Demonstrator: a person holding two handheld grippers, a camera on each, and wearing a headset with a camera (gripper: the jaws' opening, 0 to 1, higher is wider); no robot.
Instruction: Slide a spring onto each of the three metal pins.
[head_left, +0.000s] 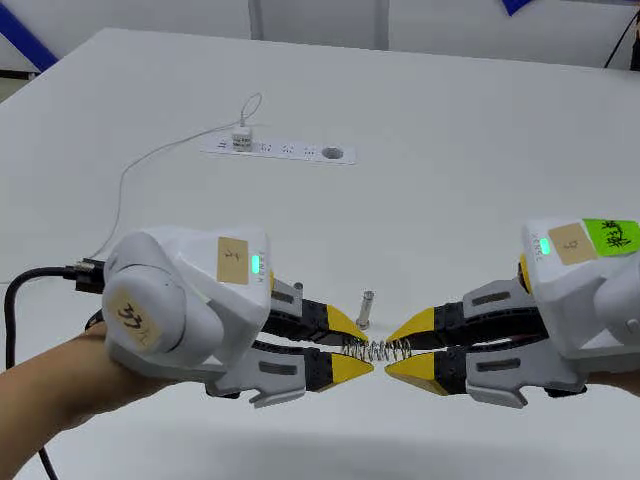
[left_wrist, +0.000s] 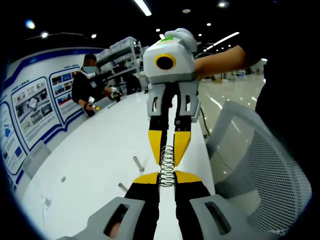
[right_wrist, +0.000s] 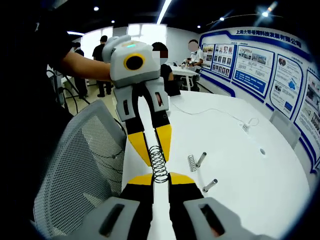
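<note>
The yellow-tipped left hand-held gripper is clenched on one end of a small coiled steel-wire spring. Just behind the spring, a short grey metal pin stands upright on the white bench. The right hand-held gripper pinches the spring's other end.

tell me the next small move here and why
Probably open one gripper, say the left gripper, so that one end of the spring comes free. The left gripper and the right gripper each pinch an end of the spring, and a clamped end cannot slide over the upright pin just beyond it.
</note>
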